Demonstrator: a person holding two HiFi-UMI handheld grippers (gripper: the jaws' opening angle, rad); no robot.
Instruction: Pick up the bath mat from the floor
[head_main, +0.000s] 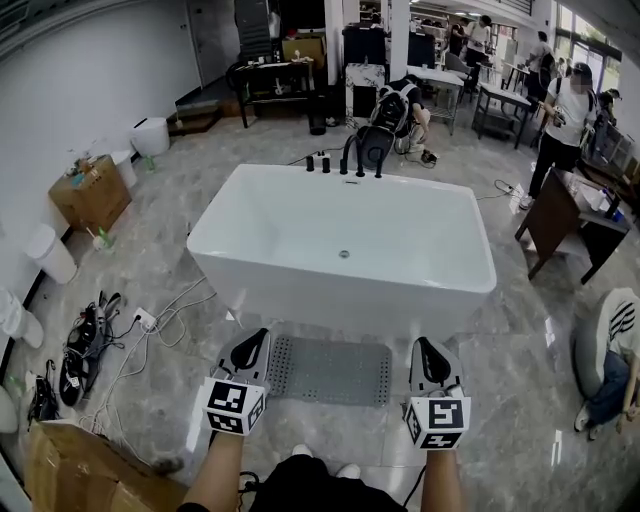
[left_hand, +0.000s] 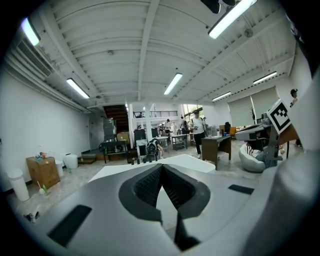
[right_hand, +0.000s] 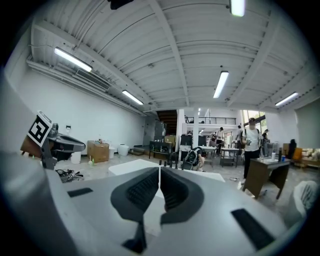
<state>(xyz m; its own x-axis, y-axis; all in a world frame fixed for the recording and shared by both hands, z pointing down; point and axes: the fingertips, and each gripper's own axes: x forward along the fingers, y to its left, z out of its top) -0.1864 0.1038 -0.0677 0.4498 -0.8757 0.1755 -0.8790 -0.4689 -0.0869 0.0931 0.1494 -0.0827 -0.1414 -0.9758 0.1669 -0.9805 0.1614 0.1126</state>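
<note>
Marbled grey floor (head_main: 500, 380) fills the bottom of the head view. Nearest the camera, at lower left and lower right of the frame, the left hand-held gripper (head_main: 250, 352) and the right hand-held gripper (head_main: 432, 362) are held out side by side. Each has its jaws closed together with nothing between them. Between them and just beyond lies the bath mat (head_main: 330, 370), a grey perforated rectangle flat on the floor along the near side of the white bathtub (head_main: 340, 250) in mid-frame. The mat looks like soft rubber: light and floppy, likely to sag once lifted, and perhaps clinging to the tile. A thin edge seems the best hold, probably the two near corners, one per hand-held gripper, with the jaws opened first. Beyond the tub, black taps (head_main: 345, 160) stand at its far rim, and people and furniture crowd the top of the frame.
</note>
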